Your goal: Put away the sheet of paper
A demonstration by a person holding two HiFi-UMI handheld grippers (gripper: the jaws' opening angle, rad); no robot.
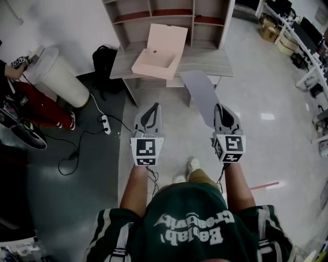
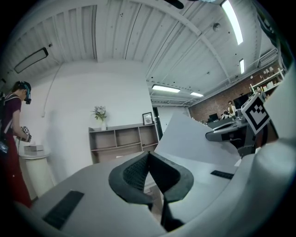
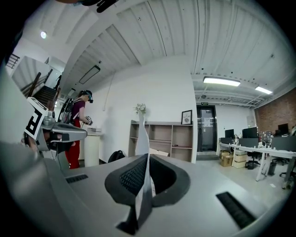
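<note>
- Grey sheet of paper: pinched edge-on in the right gripper, aloft, short of the table.
- Empty left gripper: jaws pressed together.
- Left to do: stowing, perhaps in the open box.

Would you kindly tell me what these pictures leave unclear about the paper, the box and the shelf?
- Paper: the right gripper view shows it edge-on in the right gripper, so its faces are hidden.
- Box: in the head view, the dark spot inside is too small to identify.
- Shelf: its top is cut off by the head view's upper edge, and its contents are too small to make out in both gripper views.
</note>
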